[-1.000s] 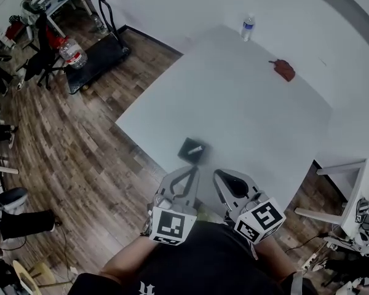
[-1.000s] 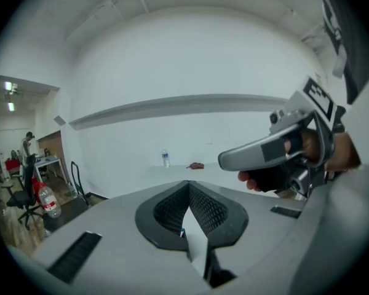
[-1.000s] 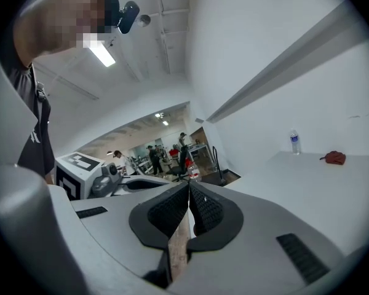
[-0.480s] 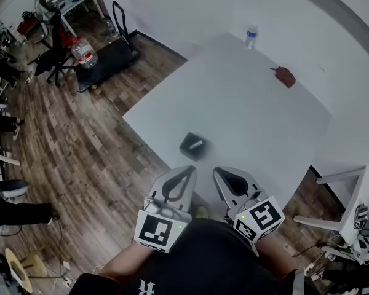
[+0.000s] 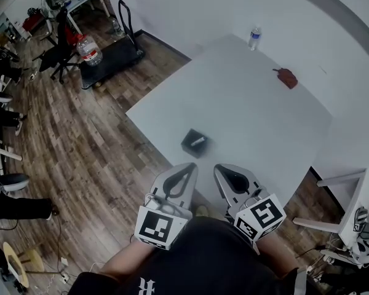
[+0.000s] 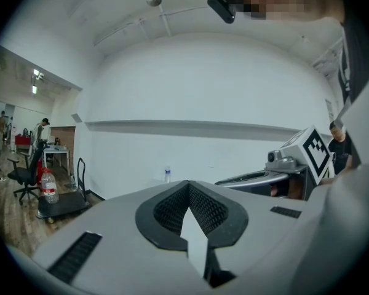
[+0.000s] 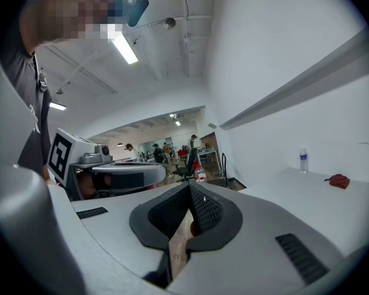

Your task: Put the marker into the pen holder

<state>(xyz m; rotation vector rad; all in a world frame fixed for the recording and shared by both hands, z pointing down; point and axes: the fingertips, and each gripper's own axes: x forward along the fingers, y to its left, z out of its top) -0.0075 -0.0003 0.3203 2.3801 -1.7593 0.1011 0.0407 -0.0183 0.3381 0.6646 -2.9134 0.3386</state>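
Observation:
A small black pen holder stands near the front left edge of the white table. A pale stick, apparently the marker, lies inside its opening. My left gripper and right gripper hover side by side close to my body, short of the table's near corner and the holder. Both are shut and hold nothing. The left gripper view shows its jaws pressed together. In the right gripper view the jaws also meet. Neither gripper view shows the holder.
A water bottle and a small red object sit at the table's far end. On the wooden floor to the left stand a black cart and a large water jug. A white chair stands on the right.
My left gripper has drawn slightly down and left toward my body. The head view has shifted a little, and the right gripper and holder are as before.

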